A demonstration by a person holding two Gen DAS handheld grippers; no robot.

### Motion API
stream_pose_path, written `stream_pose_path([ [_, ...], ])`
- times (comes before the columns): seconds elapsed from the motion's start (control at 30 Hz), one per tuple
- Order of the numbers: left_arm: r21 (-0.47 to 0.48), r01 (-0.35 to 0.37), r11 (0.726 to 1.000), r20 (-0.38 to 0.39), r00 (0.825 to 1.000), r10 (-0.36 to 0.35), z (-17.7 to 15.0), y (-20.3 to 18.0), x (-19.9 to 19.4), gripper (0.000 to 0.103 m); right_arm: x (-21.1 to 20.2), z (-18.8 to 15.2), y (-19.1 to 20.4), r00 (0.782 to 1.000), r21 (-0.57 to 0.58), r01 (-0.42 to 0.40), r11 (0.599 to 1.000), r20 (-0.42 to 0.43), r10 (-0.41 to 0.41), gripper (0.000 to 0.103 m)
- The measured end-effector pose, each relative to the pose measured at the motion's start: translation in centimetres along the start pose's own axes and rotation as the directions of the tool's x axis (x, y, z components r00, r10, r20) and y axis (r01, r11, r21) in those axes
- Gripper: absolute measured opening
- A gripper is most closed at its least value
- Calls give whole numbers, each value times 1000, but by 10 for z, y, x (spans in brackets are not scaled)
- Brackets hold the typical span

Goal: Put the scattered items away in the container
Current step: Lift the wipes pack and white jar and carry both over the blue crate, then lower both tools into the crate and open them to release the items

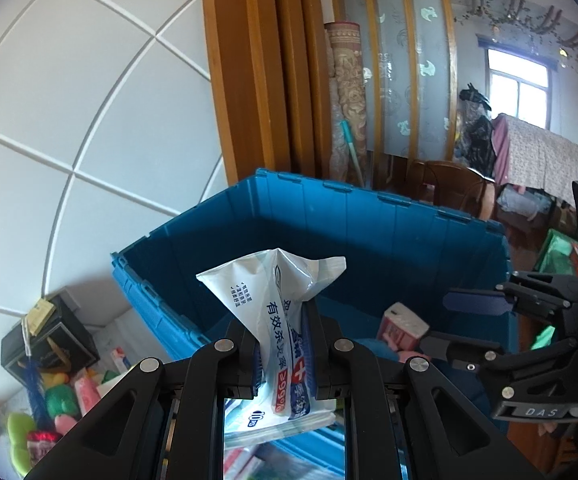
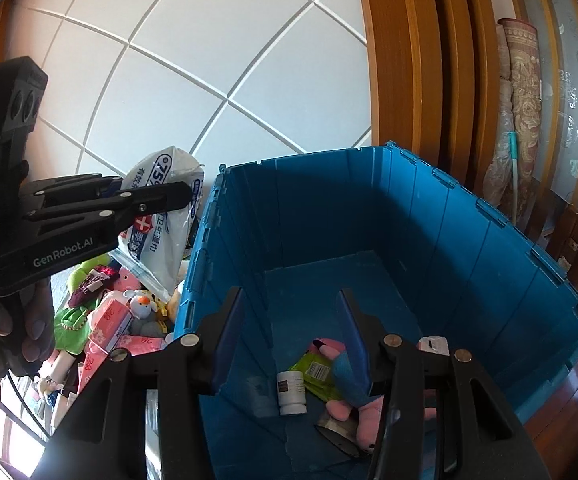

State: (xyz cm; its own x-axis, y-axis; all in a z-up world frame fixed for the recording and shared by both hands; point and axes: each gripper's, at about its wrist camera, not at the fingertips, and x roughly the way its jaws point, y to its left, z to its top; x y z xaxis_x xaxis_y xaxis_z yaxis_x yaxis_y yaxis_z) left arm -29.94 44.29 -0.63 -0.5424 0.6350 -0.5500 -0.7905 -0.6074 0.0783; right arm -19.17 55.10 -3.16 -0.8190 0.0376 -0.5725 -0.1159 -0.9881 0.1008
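Note:
My left gripper (image 1: 283,344) is shut on a white and blue pack of wet wipes (image 1: 277,300), held up in front of the near rim of the blue crate (image 1: 329,208). In the right wrist view this gripper (image 2: 161,196) and the pack (image 2: 169,236) hang left of the crate's left wall (image 2: 225,240). My right gripper (image 2: 289,312) is open and empty above the crate's inside; it also shows at the right of the left wrist view (image 1: 445,320). In the crate lie a white bottle (image 2: 291,392), a green packet (image 2: 317,372), a pink and blue plush toy (image 2: 349,376) and a pink box (image 1: 403,326).
A heap of scattered items lies left of the crate: pink boxes (image 2: 109,320), a green plush (image 2: 69,320), a small white plush (image 2: 143,304), a black box (image 1: 49,340). Behind stand a white panelled wall (image 2: 209,60), a wooden frame (image 2: 409,60) and rolled carpets (image 1: 347,100).

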Motion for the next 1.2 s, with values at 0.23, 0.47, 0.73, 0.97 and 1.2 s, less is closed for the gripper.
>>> stream_pose_path([
  [0.23,20,46,999,4,999,-46,11,-13,15,15,-7,-8,-12,999,30,43,999,-18,-42,46],
  [0.47,34,81,996,25,996,-82,22,-23,22,16,-8,-12,-19,996,45,86,995,-34,-84,46],
  [0.73,34,97,995,69,993,-99,30,-33,25,90,-10,-14,-27,990,49,140,989,-38,-138,46],
  [0.97,33,108,994,56,992,-110,30,-36,30,90,-12,-15,-32,988,58,151,987,-38,-149,48],
  [1.2,18,103,995,49,993,-103,26,-35,28,90,-14,-17,-33,987,62,157,986,-41,-155,48],
])
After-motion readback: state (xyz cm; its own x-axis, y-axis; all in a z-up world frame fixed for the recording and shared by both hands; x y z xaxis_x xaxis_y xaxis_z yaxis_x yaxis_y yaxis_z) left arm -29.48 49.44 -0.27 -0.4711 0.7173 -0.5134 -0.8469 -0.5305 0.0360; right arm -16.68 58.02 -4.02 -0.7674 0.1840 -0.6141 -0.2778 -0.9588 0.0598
